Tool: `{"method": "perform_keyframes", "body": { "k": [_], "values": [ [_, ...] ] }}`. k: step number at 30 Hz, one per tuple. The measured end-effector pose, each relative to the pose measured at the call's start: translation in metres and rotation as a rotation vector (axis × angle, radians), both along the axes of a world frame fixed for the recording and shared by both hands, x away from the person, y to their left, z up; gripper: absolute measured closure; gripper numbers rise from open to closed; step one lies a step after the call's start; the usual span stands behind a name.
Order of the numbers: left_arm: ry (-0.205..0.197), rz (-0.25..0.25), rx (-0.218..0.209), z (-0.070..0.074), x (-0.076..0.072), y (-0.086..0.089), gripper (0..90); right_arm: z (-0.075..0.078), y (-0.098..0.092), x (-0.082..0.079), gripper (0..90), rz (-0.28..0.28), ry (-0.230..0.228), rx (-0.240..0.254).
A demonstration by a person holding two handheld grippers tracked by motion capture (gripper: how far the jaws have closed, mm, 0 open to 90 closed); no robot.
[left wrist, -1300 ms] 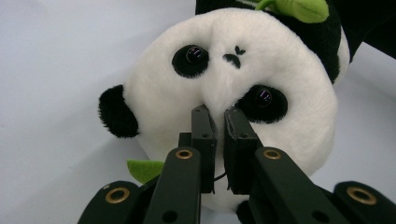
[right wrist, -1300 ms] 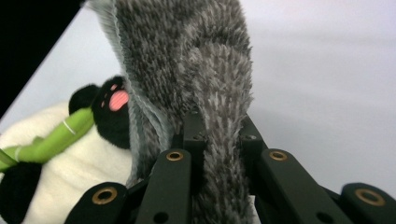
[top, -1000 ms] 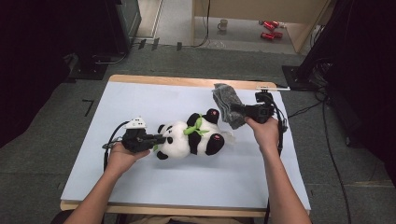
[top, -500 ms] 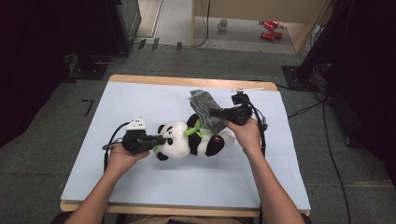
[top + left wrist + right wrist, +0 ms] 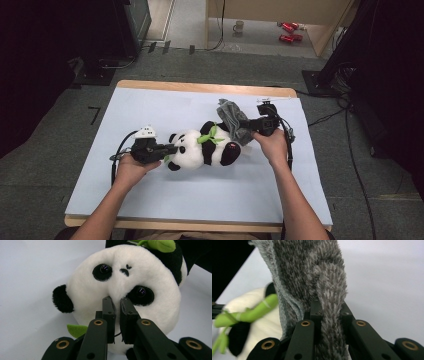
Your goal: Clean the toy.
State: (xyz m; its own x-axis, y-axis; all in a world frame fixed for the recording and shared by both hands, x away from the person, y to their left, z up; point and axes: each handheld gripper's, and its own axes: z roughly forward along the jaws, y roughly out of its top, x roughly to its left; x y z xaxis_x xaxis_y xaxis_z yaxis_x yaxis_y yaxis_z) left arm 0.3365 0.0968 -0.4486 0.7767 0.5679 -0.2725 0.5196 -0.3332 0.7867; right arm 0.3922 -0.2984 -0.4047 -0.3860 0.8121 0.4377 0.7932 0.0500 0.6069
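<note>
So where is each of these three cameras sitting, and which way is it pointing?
High view: above the person's side of the table, looking forward and down; both forearms come in from the bottom.
Left gripper view: rides on the left gripper, looking along its black jaws, pinched on the toy panda at its face.
Right gripper view: rides on the right gripper, looking along its jaws, shut on a grey fluffy cloth.
Shared: the panda with its green leaf collar and the pale table top appear in all three.

My left claw [image 5: 117, 302] is matt black plastic with brass-coloured rivets. The panda [image 5: 125, 287] is soft plush with glossy eyes; the grey towel [image 5: 312, 272] is shaggy cloth; the worktop [image 5: 150, 110] is smooth and matt.
</note>
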Motion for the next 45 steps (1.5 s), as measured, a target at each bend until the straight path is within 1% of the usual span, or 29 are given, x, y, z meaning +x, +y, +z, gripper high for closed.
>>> {"method": "perform_keyframes", "body": {
  "k": [3, 4, 7, 9, 11, 12, 14, 17, 21, 24, 28, 30, 32, 35, 36, 37, 38, 39, 41, 43, 45],
  "values": [
    [0.007, 0.001, -0.001, 0.000, 0.001, 0.001, 84.5, -0.004, -0.012, 0.000, 80.1, -0.027, 0.010, -0.001],
    [0.007, 0.002, 0.000, 0.000, 0.001, 0.001, 84.4, -0.005, -0.015, -0.001, 80.1, -0.040, 0.016, -0.005],
    [0.013, 0.002, -0.002, 0.000, 0.002, 0.001, 84.2, -0.004, -0.026, -0.002, 80.1, -0.074, 0.014, -0.029],
    [0.015, 0.004, -0.004, 0.000, 0.003, 0.001, 84.0, -0.001, -0.033, -0.004, 80.1, -0.090, 0.003, -0.011],
    [0.021, 0.010, -0.007, 0.000, 0.004, 0.001, 83.7, 0.004, -0.037, -0.007, 80.1, -0.095, -0.010, 0.006],
    [0.024, 0.013, -0.010, 0.000, 0.004, 0.001, 83.7, 0.008, -0.038, -0.010, 80.1, -0.089, -0.022, 0.029],
    [0.029, 0.020, -0.014, 0.000, 0.005, 0.001, 83.6, 0.016, -0.037, -0.014, 80.1, -0.078, -0.041, 0.054],
    [0.030, 0.030, -0.016, 0.000, 0.007, 0.000, 83.4, 0.026, -0.032, -0.020, 80.0, -0.050, -0.062, 0.082],
    [0.040, 0.044, -0.027, 0.000, 0.009, 0.000, 83.2, 0.041, -0.018, -0.029, 80.0, 0.006, -0.090, 0.110],
    [0.046, 0.044, -0.029, 0.001, 0.010, 0.001, 83.2, 0.049, -0.008, -0.036, 80.0, 0.048, -0.097, 0.126],
    [0.050, 0.049, -0.029, 0.001, 0.010, 0.000, 83.2, 0.054, 0.006, -0.045, 80.0, 0.108, -0.085, 0.149],
    [0.052, 0.052, -0.030, 0.001, 0.011, 0.000, 83.2, 0.054, 0.013, -0.049, 80.0, 0.137, -0.077, 0.160],
    [0.056, 0.055, -0.031, 0.001, 0.011, 0.000, 83.2, 0.052, 0.022, -0.053, 80.0, 0.171, -0.058, 0.163],
    [0.059, 0.060, -0.032, 0.001, 0.012, 0.000, 83.1, 0.046, 0.033, -0.058, 79.9, 0.204, -0.039, 0.135],
    [0.059, 0.055, -0.032, 0.001, 0.012, -0.001, 83.0, 0.042, 0.035, -0.058, 79.9, 0.210, -0.028, 0.110],
    [0.057, 0.052, -0.027, 0.001, 0.011, -0.001, 83.0, 0.038, 0.036, -0.058, 79.8, 0.208, -0.017, 0.097],
    [0.055, 0.048, -0.025, 0.001, 0.011, -0.002, 83.0, 0.034, 0.034, -0.058, 79.8, 0.207, -0.010, 0.097],
    [0.054, 0.045, -0.025, 0.001, 0.011, -0.002, 83.0, 0.031, 0.032, -0.058, 79.8, 0.204, 0.006, 0.101],
    [0.051, 0.039, -0.021, 0.001, 0.010, -0.003, 83.0, 0.026, 0.027, -0.059, 79.9, 0.195, 0.008, 0.075],
    [0.051, 0.035, -0.021, 0.001, 0.010, -0.003, 83.0, 0.024, 0.022, -0.061, 79.9, 0.189, 0.014, 0.075],
    [0.051, 0.032, -0.021, 0.001, 0.010, -0.003, 83.0, 0.022, 0.016, -0.063, 79.9, 0.181, 0.010, 0.067]
  ]
}}
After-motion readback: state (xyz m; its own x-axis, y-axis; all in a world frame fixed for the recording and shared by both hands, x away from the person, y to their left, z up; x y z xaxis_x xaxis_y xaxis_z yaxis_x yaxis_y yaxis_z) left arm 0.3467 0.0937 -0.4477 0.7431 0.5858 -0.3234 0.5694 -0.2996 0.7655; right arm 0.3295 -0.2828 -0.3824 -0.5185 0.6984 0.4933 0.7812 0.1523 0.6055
